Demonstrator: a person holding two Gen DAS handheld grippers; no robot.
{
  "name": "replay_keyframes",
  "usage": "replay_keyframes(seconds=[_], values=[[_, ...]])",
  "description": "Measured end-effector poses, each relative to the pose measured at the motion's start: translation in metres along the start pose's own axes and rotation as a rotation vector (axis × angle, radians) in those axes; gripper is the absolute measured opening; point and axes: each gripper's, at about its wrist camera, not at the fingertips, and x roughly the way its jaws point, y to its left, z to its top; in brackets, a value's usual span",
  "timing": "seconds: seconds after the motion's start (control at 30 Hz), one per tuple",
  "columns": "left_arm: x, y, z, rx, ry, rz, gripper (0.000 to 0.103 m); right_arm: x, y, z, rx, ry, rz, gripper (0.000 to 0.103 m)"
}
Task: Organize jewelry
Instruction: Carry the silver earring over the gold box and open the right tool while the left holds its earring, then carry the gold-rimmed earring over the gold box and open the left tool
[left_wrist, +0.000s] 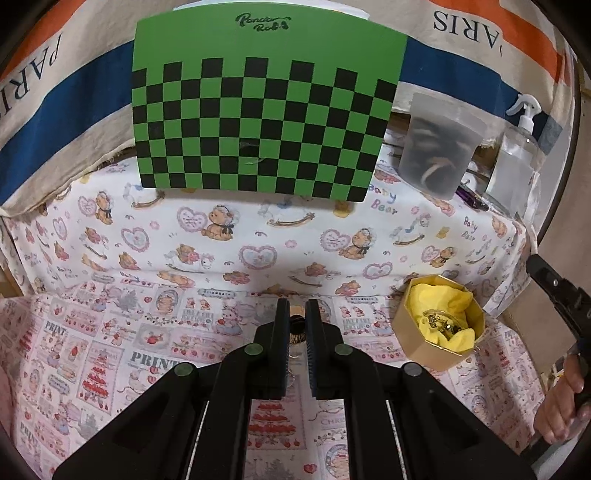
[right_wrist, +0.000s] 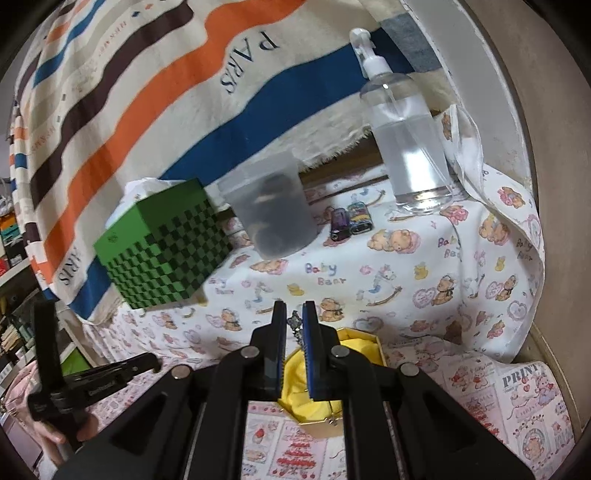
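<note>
Left of the gold box (left_wrist: 437, 332), your left gripper (left_wrist: 295, 314) has its fingers nearly together around a small dark-and-gold piece (left_wrist: 295, 328) low over the cloth; whether it is pinched firmly, you cannot tell. Inside the box, gold jewelry (left_wrist: 441, 323) rests on yellow lining. Over the box, your right gripper (right_wrist: 294, 314) pinches a dark ornate dangling piece (right_wrist: 295, 323). Open too high and that piece may snag the box rim or fall outside.
</note>
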Motion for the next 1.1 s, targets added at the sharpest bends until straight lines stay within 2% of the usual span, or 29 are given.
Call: replay_keyframes(seconds=[0.23, 0.37, 0.53, 0.67, 0.7, 0.73, 0.77, 0.8, 0.87, 0.97, 1.03, 1.1], values=[[0.006, -0.006, -0.002, 0.019, 0.013, 0.002, 0.007, -0.006, 0.005, 0.007, 0.003, -0.033, 0.039, 0.008], [0.006, -0.009, -0.003, 0.024, 0.018, -0.010, 0.007, -0.003, 0.006, 0.007, 0.003, -0.023, 0.015, 0.008], [0.001, -0.017, -0.005, 0.051, 0.004, -0.023, 0.007, 0.021, -0.002, -0.002, 0.008, 0.066, -0.019, 0.008], [0.002, -0.024, -0.007, 0.074, 0.006, -0.028, 0.007, 0.051, -0.014, -0.015, 0.051, 0.231, 0.015, 0.010], [0.003, -0.026, -0.007, 0.079, 0.007, -0.031, 0.007, 0.054, -0.014, -0.017, 0.055, 0.253, 0.018, 0.021], [0.003, -0.029, -0.008, 0.085, 0.008, -0.033, 0.007, 0.056, -0.014, -0.017, 0.055, 0.262, 0.017, 0.036], [0.004, -0.032, -0.008, 0.089, 0.007, -0.034, 0.007, 0.057, -0.014, -0.018, 0.055, 0.267, 0.018, 0.043], [0.005, -0.034, -0.008, 0.093, 0.007, -0.037, 0.007, 0.056, -0.014, -0.018, 0.057, 0.268, 0.022, 0.046], [0.006, -0.044, -0.007, 0.105, 0.009, -0.051, 0.007, 0.053, -0.016, -0.016, 0.065, 0.264, 0.008, 0.047], [0.008, -0.065, -0.005, 0.130, 0.025, -0.109, 0.007, 0.044, -0.027, -0.012, 0.109, 0.220, -0.045, 0.059], [0.013, -0.081, -0.004, 0.143, 0.044, -0.170, 0.007, 0.037, -0.036, -0.010, 0.112, 0.185, -0.124, 0.065], [0.021, -0.099, -0.003, 0.173, 0.067, -0.236, 0.007, 0.037, -0.042, -0.008, 0.081, 0.180, -0.245, 0.070]])
